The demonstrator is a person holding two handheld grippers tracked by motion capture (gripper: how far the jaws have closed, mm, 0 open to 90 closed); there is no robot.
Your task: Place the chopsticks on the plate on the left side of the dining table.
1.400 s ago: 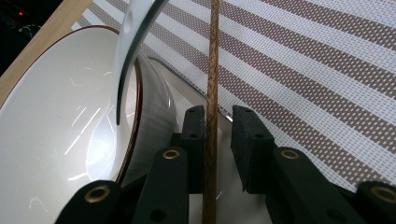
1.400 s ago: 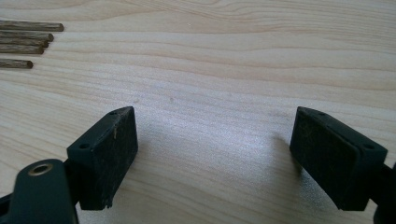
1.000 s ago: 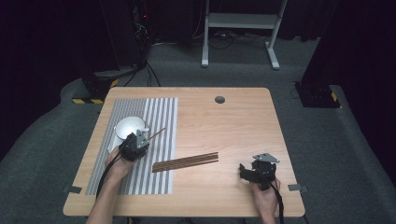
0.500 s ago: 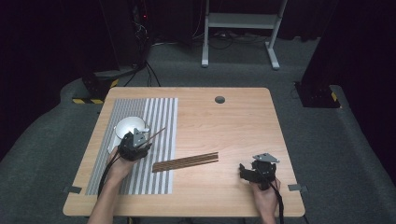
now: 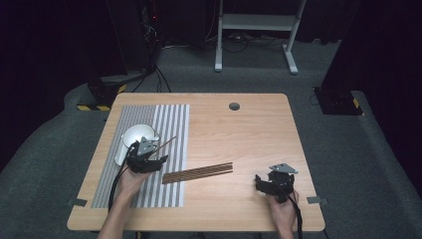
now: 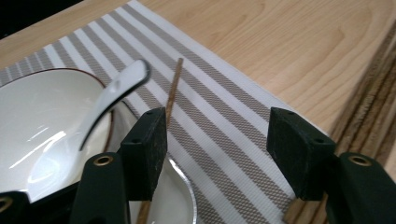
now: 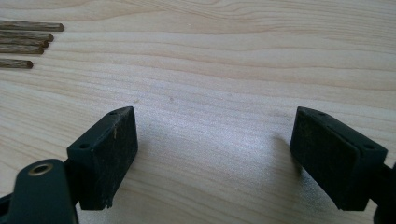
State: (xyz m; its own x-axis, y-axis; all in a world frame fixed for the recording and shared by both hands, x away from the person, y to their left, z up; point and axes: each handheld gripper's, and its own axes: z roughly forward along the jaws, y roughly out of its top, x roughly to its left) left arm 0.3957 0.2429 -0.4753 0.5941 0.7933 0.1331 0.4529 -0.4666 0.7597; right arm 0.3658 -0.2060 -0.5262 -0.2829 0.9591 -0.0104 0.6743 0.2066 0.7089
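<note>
Wooden table [image 5: 249, 129], light grain, on grey carpet [image 5: 358, 164]. Striped placemat [image 5: 169, 124] covers the table's left part, running near to far. Round dark cable hole [image 5: 234, 106] near the far edge, about centre. Tape tabs at the near corners: left [image 5: 77, 202], right [image 5: 314, 200]. Beyond the table: white metal stand [image 5: 259, 22] on the floor, far centre. Black base with yellow-black hazard stripes [image 5: 97, 94] far left, cables [image 5: 164, 82] trailing just beside it. Dark block [image 5: 336, 99] far right (detail lost in shadow).
</note>
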